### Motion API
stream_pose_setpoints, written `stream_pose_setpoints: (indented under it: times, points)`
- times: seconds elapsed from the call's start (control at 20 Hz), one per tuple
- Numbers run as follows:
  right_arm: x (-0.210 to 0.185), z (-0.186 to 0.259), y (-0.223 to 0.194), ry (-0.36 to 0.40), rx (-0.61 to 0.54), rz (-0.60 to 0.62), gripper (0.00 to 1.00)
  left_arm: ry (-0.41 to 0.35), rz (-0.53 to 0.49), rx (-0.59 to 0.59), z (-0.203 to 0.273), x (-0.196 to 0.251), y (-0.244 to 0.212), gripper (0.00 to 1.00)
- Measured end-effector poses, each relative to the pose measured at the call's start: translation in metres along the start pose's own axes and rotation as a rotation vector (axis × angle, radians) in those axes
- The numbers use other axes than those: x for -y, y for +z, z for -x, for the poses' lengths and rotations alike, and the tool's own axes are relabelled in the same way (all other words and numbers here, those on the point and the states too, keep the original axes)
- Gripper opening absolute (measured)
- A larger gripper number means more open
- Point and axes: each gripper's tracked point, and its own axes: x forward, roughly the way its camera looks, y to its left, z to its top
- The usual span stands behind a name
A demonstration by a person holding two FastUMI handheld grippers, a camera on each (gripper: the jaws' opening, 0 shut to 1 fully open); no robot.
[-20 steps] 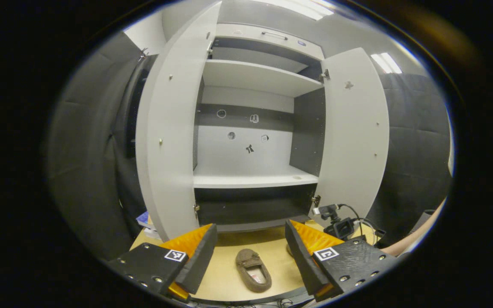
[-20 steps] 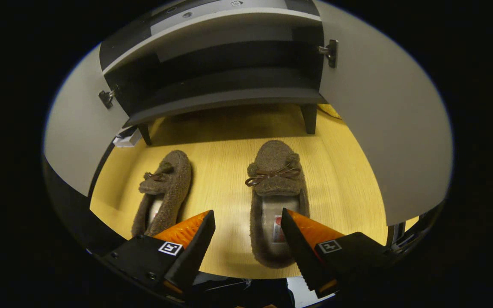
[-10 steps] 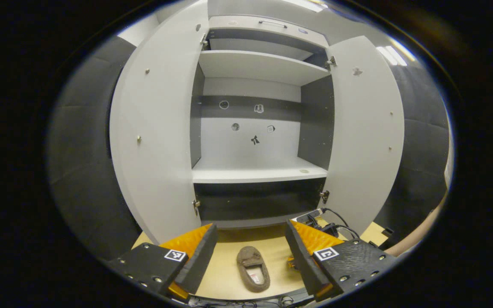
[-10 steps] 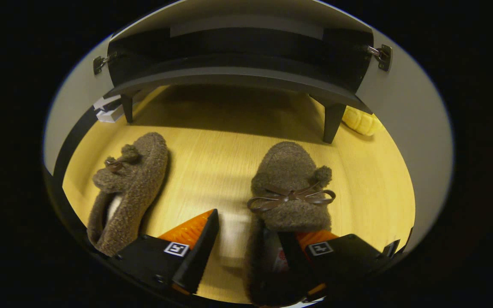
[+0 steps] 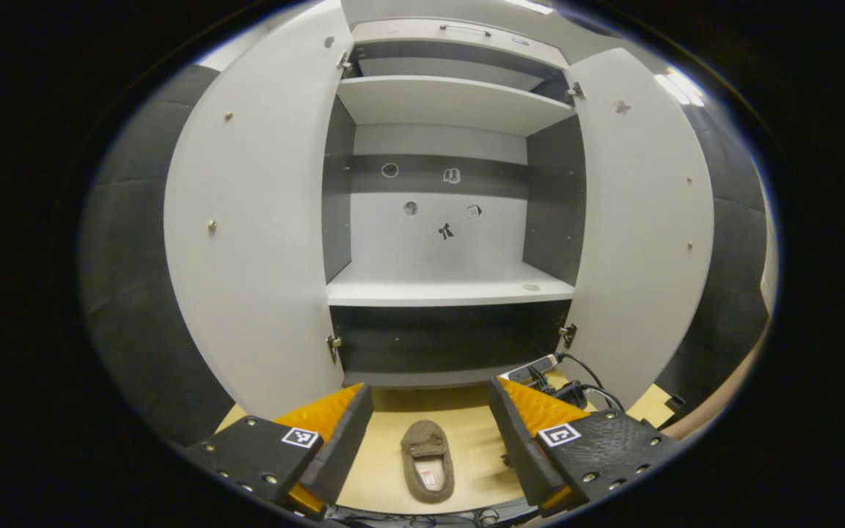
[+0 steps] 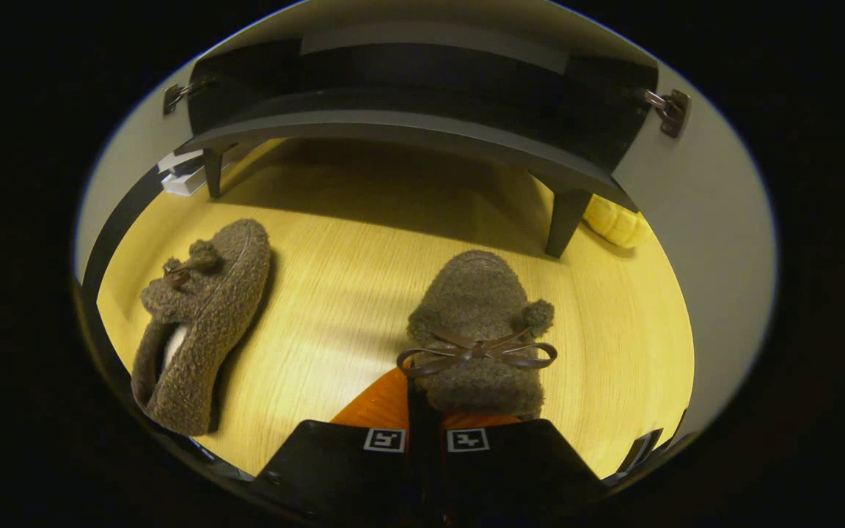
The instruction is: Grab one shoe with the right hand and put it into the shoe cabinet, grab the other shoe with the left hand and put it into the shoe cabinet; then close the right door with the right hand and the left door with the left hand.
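Two brown fuzzy slippers lie on the wooden floor in front of the shoe cabinet (image 6: 393, 121). In the right gripper view my right gripper (image 6: 416, 411) is shut on the left rim of the nearer slipper (image 6: 477, 323), just behind its bow. The other slipper (image 6: 202, 323) lies apart at the left. In the left gripper view my left gripper (image 5: 430, 429) is open and held high, with one slipper (image 5: 428, 460) far below between its fingers. The cabinet's left door (image 5: 254, 242) and right door (image 5: 642, 235) stand wide open, and the middle shelf (image 5: 444, 290) is bare.
A yellow object (image 6: 617, 220) lies behind the cabinet's right leg (image 6: 562, 220). White flat items (image 6: 184, 176) sit by the left leg. Cables and a power strip (image 5: 540, 367) lie near the right door's foot. A person's arm (image 5: 716, 411) is at the right edge.
My right gripper moved down and forward, then shut on the nearer slipper's rim. My left gripper drew closer to the cabinet and stayed open.
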Motion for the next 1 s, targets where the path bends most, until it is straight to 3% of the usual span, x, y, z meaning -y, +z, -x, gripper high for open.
stream_pose_setpoints:
  times: [0.05,0.25,0.45,0.7,0.95,1.0]
  points:
    - [0.000,0.003,0.003,0.013,-0.002,0.015,0.00,0.008,0.004,0.002,-0.001,0.003,-0.002,0.92]
    - [0.002,0.006,-0.001,0.027,-0.010,0.040,0.03,0.070,0.013,-0.001,0.001,-0.002,-0.003,0.92]
    - [-0.006,0.027,0.003,0.037,0.018,0.018,0.03,0.039,0.006,0.001,0.009,-0.014,-0.005,0.92]
    - [-0.008,0.071,0.016,-0.001,0.080,0.026,0.03,-0.083,-0.015,0.017,0.011,-0.022,-0.011,0.92]
    - [-0.011,0.138,0.055,-0.053,0.254,-0.045,0.03,-0.218,-0.015,0.060,0.016,-0.017,-0.018,0.92]
    - [-0.013,0.153,0.064,-0.057,0.285,-0.054,0.07,-0.243,-0.010,0.073,0.018,-0.015,-0.016,0.99]
